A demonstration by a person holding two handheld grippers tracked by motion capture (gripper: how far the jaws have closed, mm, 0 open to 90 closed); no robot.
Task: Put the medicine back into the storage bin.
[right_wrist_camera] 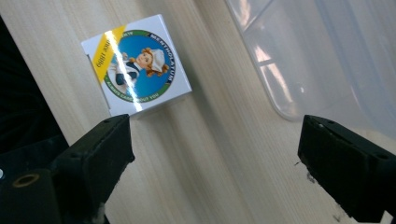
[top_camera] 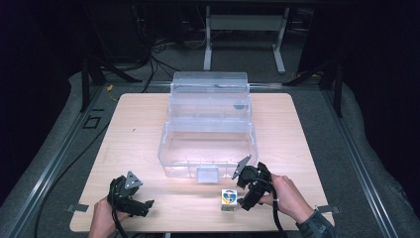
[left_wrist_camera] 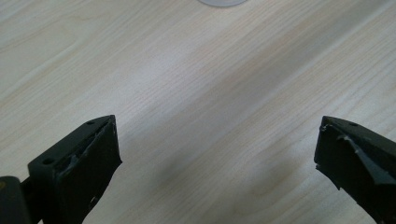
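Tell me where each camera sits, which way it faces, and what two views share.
High view: above the person's side, facing forward and down on the table; both hands and grippers show.
Left gripper view: rides the left gripper, faces bare tabletop; jaws apart.
Right gripper view: rides the right gripper, faces the small box and clear bin; the high view shares both.

Right tongs (top_camera: 243, 194) hover just beside small white square box (top_camera: 228, 200); clear plastic tiered organiser (top_camera: 208, 129) open mid pale wooden tabletop (top_camera: 138, 144); left tongs (top_camera: 143, 206) apart.
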